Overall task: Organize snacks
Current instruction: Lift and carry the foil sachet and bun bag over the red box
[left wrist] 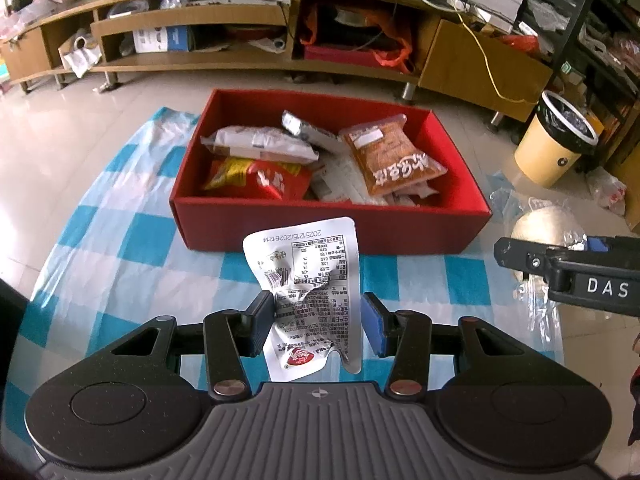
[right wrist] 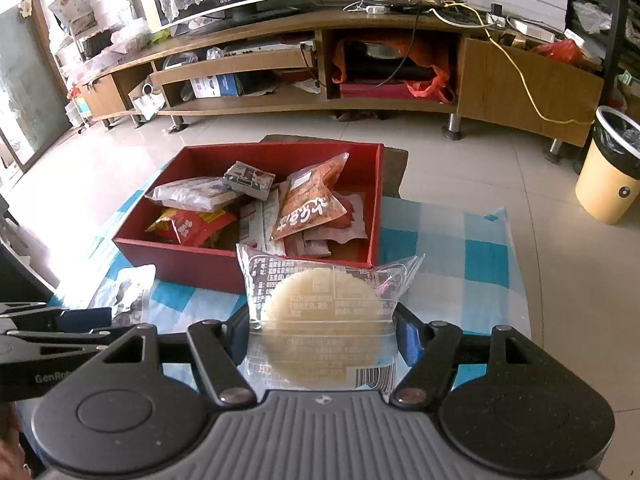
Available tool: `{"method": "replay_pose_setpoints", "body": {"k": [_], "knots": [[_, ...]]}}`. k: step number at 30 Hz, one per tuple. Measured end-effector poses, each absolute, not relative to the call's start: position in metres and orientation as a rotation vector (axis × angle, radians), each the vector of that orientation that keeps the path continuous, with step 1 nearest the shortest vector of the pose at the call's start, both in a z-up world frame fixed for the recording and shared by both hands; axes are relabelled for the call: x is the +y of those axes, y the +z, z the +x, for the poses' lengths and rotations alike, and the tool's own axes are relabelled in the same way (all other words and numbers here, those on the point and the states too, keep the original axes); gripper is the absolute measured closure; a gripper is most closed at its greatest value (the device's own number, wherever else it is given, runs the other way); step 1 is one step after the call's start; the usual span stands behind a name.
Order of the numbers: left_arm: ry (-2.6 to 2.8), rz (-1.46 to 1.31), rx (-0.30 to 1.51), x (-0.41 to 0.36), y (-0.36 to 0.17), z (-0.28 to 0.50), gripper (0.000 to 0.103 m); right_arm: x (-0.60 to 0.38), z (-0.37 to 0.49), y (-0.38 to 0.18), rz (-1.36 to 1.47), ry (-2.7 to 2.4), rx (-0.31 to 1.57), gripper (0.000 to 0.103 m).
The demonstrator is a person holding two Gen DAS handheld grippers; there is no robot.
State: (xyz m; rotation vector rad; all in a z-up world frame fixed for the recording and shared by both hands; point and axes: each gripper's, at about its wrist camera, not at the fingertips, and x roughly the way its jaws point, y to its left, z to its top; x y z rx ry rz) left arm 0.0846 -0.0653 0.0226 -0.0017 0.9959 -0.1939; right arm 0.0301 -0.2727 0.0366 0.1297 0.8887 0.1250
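While creased, silver packet shows printed black text.

Red box open on top, near wall upright between grippers and contents. Left half heaped: red-yellow bag, white pack on top. Orange bag tilts across right half (low flat packets beside it). Bare checked cloth along near edge and left of box. Yellow bin well apart, right.
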Motion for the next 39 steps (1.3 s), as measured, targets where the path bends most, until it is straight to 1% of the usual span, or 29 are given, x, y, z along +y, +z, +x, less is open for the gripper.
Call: {"method": "replay_pose_setpoints", "body": {"k": [20,39], "knots": [[-0.166,-0.009,0.897,-0.066,0.050,0.120,0.047,-0.276,0.057,0.053,0.156,0.125,0.836,0.036],[-0.146,0.014,0.860,-0.075,0.055,0.150,0.047,-0.278,0.092,0.060,0.187,0.134,0.806,0.036]]}}
